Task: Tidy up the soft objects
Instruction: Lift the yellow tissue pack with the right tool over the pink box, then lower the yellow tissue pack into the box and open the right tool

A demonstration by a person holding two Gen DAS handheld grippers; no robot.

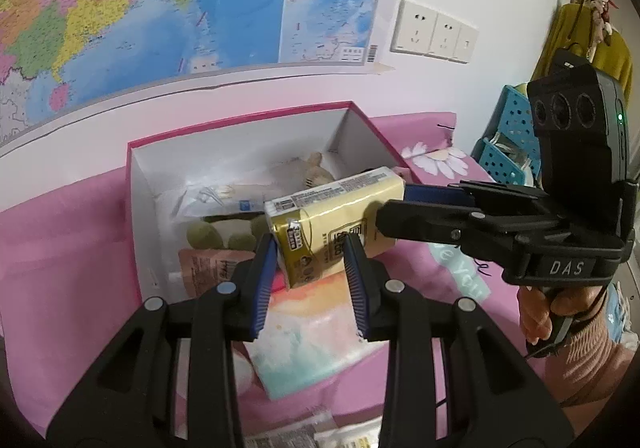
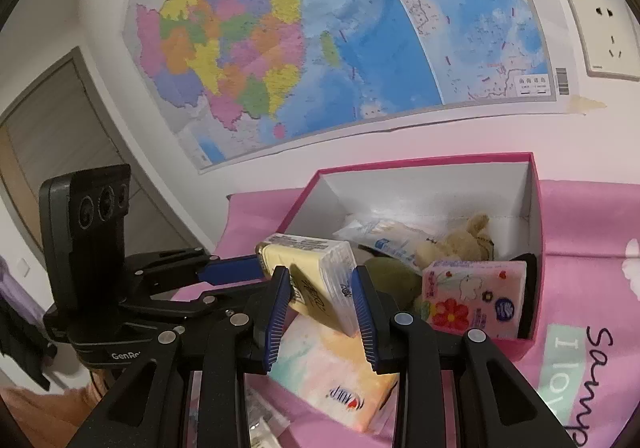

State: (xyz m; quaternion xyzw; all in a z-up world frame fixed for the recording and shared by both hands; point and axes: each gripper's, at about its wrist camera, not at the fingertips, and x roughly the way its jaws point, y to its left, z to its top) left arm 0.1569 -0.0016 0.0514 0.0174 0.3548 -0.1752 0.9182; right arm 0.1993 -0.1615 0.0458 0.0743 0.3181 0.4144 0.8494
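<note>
We see both claws clamped on one yellow tissue pack (image 1: 336, 224): the left claw (image 1: 310, 248) narrowly open around one end, the right claw (image 2: 320, 284) around the other. Both tilt downward, holding the pack raised at the near edge of the pink box (image 1: 138, 208).

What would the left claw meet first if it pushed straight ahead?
It already grips the yellow tissue pack together with the right claw. Straight on, the pack would probably reach the soft items in the open box first; depth is unclear.
</note>
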